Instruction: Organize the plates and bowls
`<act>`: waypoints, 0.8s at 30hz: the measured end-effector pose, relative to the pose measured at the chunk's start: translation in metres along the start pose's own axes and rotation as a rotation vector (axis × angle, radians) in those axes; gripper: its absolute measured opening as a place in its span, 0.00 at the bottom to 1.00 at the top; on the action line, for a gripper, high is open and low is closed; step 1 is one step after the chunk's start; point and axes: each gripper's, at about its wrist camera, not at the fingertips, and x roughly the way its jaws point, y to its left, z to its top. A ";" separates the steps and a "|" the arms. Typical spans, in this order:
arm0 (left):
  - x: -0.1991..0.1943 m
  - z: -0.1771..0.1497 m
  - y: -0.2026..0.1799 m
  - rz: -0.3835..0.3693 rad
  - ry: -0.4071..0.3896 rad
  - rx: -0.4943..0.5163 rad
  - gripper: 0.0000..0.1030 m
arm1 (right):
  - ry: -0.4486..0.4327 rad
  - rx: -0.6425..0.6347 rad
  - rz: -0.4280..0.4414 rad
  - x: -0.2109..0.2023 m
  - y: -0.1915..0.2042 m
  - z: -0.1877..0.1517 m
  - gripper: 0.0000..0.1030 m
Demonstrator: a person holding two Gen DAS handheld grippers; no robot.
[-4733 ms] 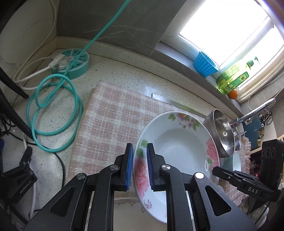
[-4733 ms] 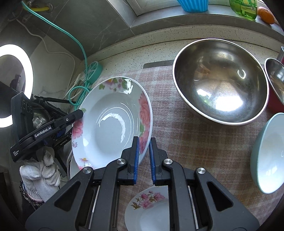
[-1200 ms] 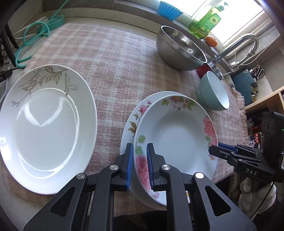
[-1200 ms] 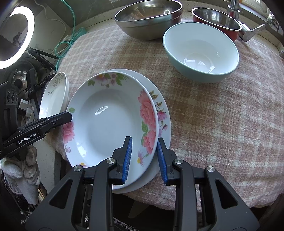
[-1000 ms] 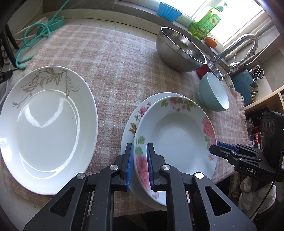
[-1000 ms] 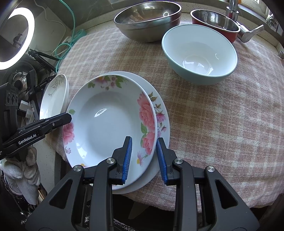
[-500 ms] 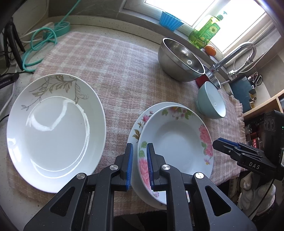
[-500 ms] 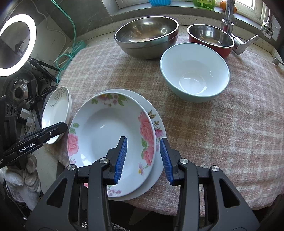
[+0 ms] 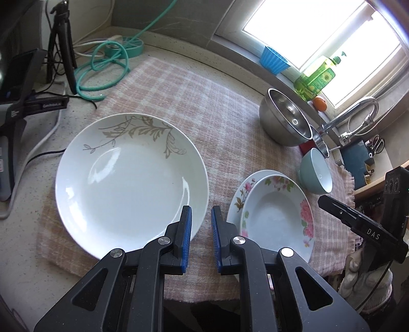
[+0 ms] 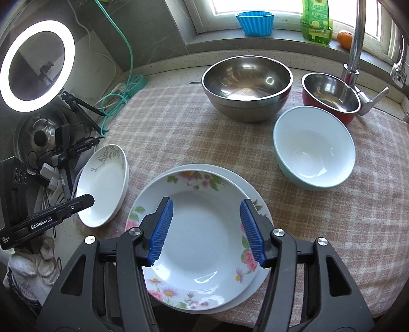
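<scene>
I am viewing a home kitchen: speckled tabletop [image 10: 176, 63] under a window, chrome faucet [image 10: 355, 38], dish-soap bottle [image 10: 315, 21], steel mixing bowl [image 10: 246, 86], checked cloth [image 10: 179, 127] carrying dishes.

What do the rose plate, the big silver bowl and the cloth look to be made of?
Rose plate: probably glazed ceramic, glossy white with printed flowers and sharp highlights. Big bowl: likely stainless steel, mirror-like inside, reflecting the window. Cloth: woven fabric, matte, slightly fuzzy pink check, frayed at one edge.

The rose plate [image 10: 202, 240] sits on another plate [image 10: 251, 194], leaf plate [image 10: 103, 191] left, bowls [image 10: 314, 146] behind.
</scene>
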 end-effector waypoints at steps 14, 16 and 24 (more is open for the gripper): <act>-0.033 -0.005 0.060 0.123 -0.092 -0.088 0.38 | 0.085 -0.088 0.045 0.038 0.063 0.020 0.74; -0.036 -0.005 0.068 0.146 -0.098 -0.097 0.44 | 0.076 -0.096 0.046 0.041 0.069 0.022 0.77; -0.038 -0.004 0.097 0.159 -0.094 -0.143 0.48 | 0.066 -0.160 0.092 0.052 0.100 0.033 0.77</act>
